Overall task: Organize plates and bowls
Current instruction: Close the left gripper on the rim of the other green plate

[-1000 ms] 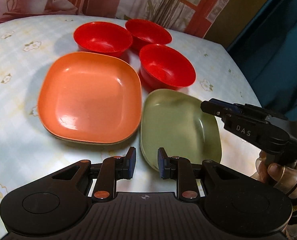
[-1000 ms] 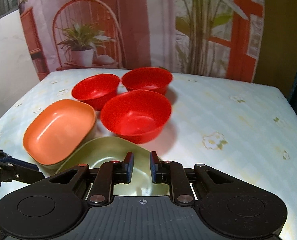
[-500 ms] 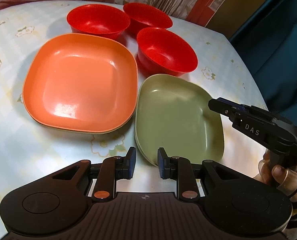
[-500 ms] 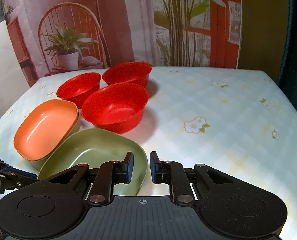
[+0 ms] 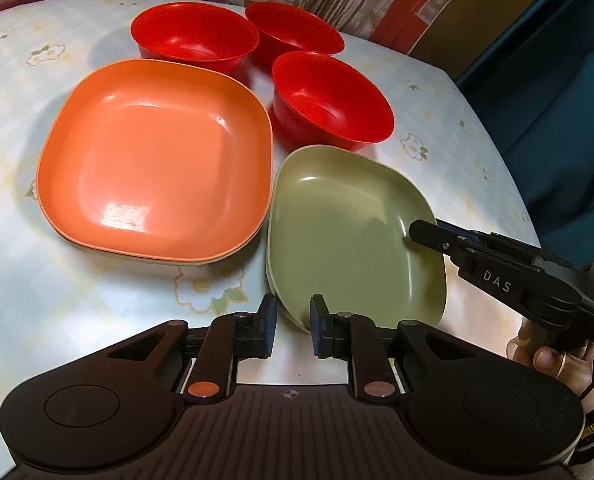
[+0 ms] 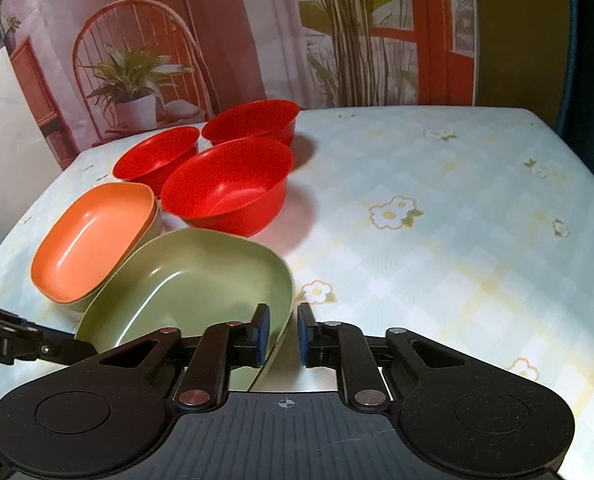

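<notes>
Straddling the green plate's [image 6: 193, 280] near rim, the right tool [image 6: 283, 334] gapes unclosed; clamp squarely before lifting. The left tool [image 5: 293, 326] hovers open too.

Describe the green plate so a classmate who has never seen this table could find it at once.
On the flowered tablecloth, look nearest the two grippers: the green plate lies beside the orange plate, in front of three red bowls. It is the only green dish.

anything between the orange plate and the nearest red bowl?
Nothing: only bare tablecloth separates the orange plate from the nearest red bowl, clearest in the left wrist view.
</notes>
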`<state>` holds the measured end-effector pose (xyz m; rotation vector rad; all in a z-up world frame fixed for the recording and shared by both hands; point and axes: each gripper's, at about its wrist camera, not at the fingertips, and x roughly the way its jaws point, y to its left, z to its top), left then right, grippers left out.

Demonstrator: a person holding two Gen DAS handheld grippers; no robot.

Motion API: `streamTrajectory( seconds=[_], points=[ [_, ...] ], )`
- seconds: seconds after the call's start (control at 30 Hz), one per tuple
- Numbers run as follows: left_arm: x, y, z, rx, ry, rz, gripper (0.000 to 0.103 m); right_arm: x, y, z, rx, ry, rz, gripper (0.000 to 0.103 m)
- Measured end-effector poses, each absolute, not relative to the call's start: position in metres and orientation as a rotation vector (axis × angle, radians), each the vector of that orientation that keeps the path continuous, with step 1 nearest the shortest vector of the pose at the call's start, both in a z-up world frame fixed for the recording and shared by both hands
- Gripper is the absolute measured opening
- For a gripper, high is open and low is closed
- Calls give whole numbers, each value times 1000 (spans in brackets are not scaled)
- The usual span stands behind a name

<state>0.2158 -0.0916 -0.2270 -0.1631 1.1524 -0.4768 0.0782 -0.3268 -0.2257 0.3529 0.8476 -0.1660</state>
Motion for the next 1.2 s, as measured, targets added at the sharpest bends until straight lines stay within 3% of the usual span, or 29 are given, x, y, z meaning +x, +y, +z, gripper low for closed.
streamTrajectory(
  seconds=[1.2],
  points=[
    [192,-45,-199,-226,1017,-505,19,98,-301,-182,272,841,-188,9]
  ],
)
